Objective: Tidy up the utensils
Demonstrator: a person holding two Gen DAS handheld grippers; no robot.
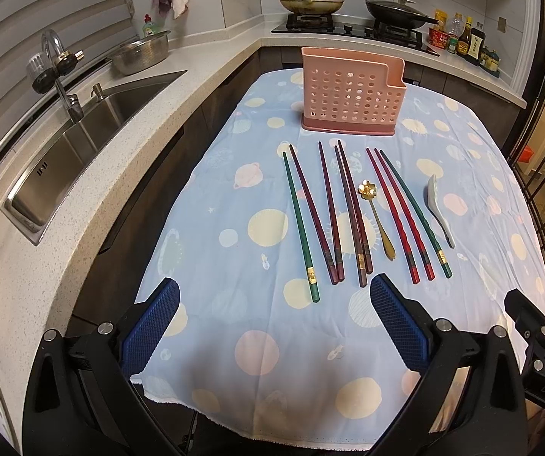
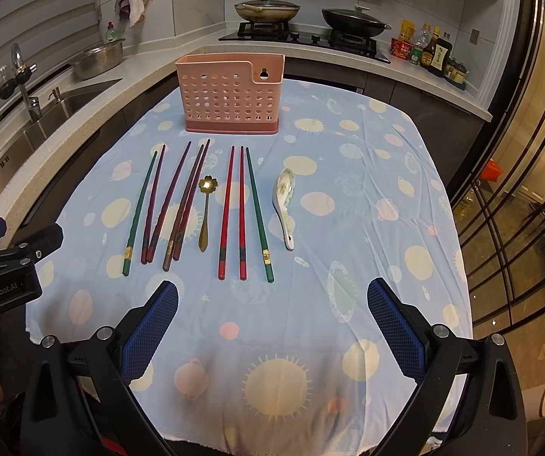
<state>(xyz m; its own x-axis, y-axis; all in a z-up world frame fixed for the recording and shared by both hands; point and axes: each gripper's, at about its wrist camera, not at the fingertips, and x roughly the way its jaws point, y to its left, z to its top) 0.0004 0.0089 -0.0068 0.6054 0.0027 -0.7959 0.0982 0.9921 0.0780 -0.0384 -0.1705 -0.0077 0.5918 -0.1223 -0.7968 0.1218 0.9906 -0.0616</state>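
Left wrist view shows the left tongs (image 1: 274, 304) spread wide and empty; the right tongs (image 2: 272, 304) likewise. Nothing is sorted yet: chopsticks (image 1: 333, 212), gold spoon (image 1: 376, 220) and ceramic spoon (image 1: 439, 209) lie on the surface (image 1: 234, 342) before the empty pink holder (image 1: 352, 95). Next comes a low pinch on one thin stick. "GenRobot.AI" is readable on the left tool.

fingers (image 1: 397, 326): blue textured pads | black frames | silver screws | "GenRobot.AI" marking
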